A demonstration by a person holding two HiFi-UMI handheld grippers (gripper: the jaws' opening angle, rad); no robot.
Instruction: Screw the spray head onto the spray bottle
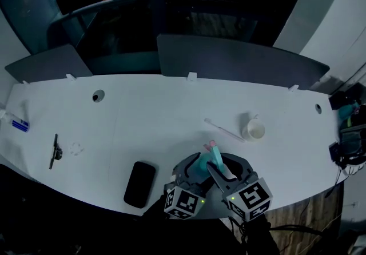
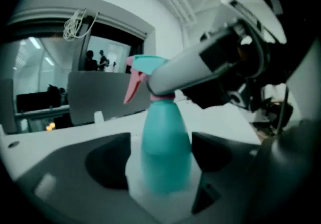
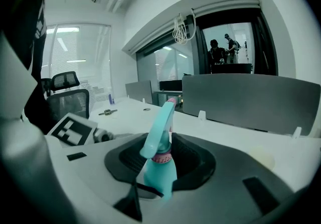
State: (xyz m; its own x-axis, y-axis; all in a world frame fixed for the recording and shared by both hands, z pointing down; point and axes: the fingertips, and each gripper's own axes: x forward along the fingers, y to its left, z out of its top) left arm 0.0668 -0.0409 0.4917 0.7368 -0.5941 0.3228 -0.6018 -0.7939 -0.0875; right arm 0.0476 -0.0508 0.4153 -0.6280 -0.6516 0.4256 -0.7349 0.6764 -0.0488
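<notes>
The spray bottle [image 2: 165, 152] is smooth teal plastic, a rounded body tapering to a narrow neck. It stands neck up at the near edge of the white worktop [image 1: 143, 116], about 6 o'clock in the head view. On the neck sits the spray head [image 3: 159, 130], also teal, long and angled, with a pink collar [image 3: 161, 158] at its base. A pink trigger [image 2: 131, 87] hangs at 11 o'clock of the body in the left gripper view.

The left gripper [image 2: 161, 155] has its jaws wide, with the bottle's body between the dark matte pads. A pale gap shows between the body and the pad at 9 o'clock, and the pad at 3 o'clock lies just beside the body. The right gripper [image 3: 161, 153] comes in higher, its jaws narrow and closed on the spray head at the collar. Its white finger [image 2: 185, 70] crosses the neck in the left gripper view.

Further out in the head view, a thin white rod [image 1: 224, 131] lies at 1 o'clock of the bottle. A round white cup [image 1: 253, 129] stands at 2 o'clock. A glossy black slab [image 1: 140, 184] with rounded corners lies at 8 o'clock, and a slim dark tool [image 1: 55, 151] well apart at 9 o'clock. Grey partition screens [image 1: 240, 62] line the far edge at 12 o'clock.
</notes>
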